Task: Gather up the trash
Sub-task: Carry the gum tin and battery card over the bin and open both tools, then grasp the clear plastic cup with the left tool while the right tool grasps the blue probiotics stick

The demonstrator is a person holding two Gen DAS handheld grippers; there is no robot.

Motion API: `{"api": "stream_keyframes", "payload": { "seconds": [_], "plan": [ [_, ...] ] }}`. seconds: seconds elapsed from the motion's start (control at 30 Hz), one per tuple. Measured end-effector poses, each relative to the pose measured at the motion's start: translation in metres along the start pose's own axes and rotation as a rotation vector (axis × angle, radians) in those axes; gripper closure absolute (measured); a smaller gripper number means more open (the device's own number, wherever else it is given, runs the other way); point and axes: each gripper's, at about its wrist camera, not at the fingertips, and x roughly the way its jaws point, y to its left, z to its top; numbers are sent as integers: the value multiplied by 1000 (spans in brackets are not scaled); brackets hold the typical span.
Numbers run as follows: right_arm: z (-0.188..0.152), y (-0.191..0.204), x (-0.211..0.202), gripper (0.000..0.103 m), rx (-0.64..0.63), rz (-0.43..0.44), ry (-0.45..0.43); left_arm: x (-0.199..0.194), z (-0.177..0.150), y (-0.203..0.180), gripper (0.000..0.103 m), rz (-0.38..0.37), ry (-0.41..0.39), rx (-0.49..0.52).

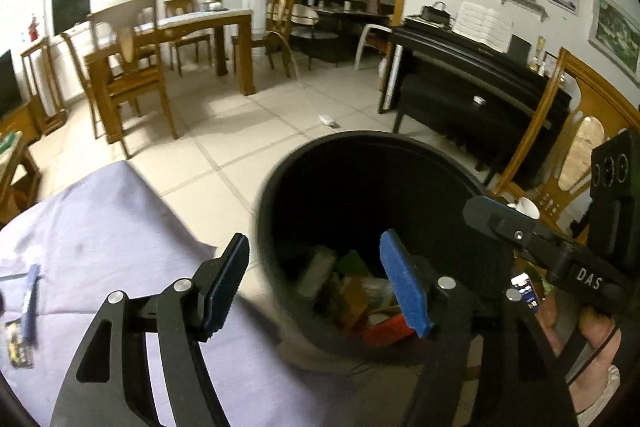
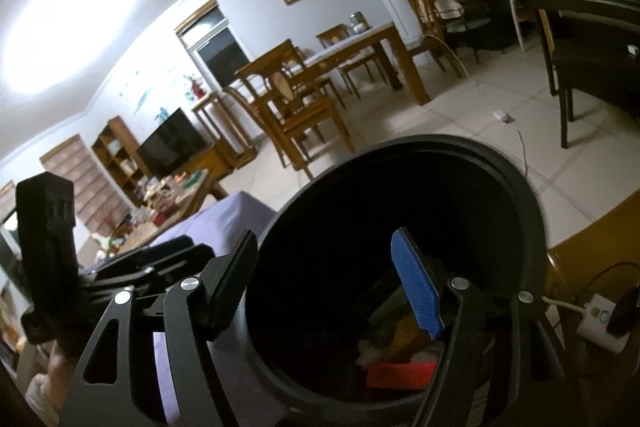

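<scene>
Black bin (image 1: 360, 163) was already partly filled with wrappers. Left claw (image 1: 320, 283) and right claw (image 2: 328, 283) were both spread, empty. Two items, probably wrappers (image 1: 24, 311), remained on the table (image 1: 120, 227), lower left.

Left gripper (image 1: 316, 279) over the bin's rim

Its jaws stand wide apart with nothing between them — one pad above the lavender-covered desk (image 1: 120, 235), the blue one above the black trash bin (image 1: 280, 195), which holds mixed wrappers and a red box (image 1: 390, 331). The right gripper (image 1: 532, 235) reaches in from the right edge. Two small wrappers (image 1: 24, 323) lie at the desk's left edge.
</scene>
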Motion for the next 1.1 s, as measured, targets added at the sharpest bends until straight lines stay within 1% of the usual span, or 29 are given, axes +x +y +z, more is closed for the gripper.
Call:
{"api": "stream_keyframes", "payload": {
  "seconds": [0.1,0.17,0.2,0.37,0.47,0.53,0.67,0.7,0.77,0.83,0.87,0.97,1.0,1.07,1.1],
  "plan": [
    [-3,20,11,33,-28,16,31,-12,-4,24,31,42,-12,-37],
    [-4,38,22,33,-47,30,51,-24,-12,51,31,84,-13,-80],
    [-7,50,27,33,-59,40,63,-28,-14,58,31,101,-13,-93],
    [-19,107,54,33,-134,95,128,-60,-40,135,31,218,-12,-196],
    [-30,157,76,33,-198,156,191,-84,-56,184,31,298,-16,-264],
    [-31,186,91,33,-240,190,229,-98,-68,224,31,359,8,-316],
    [-45,258,128,34,-342,265,316,-100,-76,278,31,420,82,-336],
    [-49,273,136,34,-366,267,330,-101,-78,289,31,428,90,-333],
    [-56,304,160,38,-422,261,367,-94,-79,308,31,435,113,-323],
    [-60,325,179,44,-435,262,405,-86,-79,321,31,434,132,-305],
    [-61,336,193,45,-440,263,426,-81,-79,327,31,435,141,-297],
    [-66,359,221,46,-464,245,452,-63,-76,339,31,429,174,-264],
    [-73,359,224,46,-471,241,457,-62,-78,338,32,427,177,-258],
    [-76,363,236,46,-482,232,467,-55,-77,340,32,410,178,-247],
    [-78,364,242,46,-489,224,471,-52,-76,341,34,394,169,-244]
  ]
}}
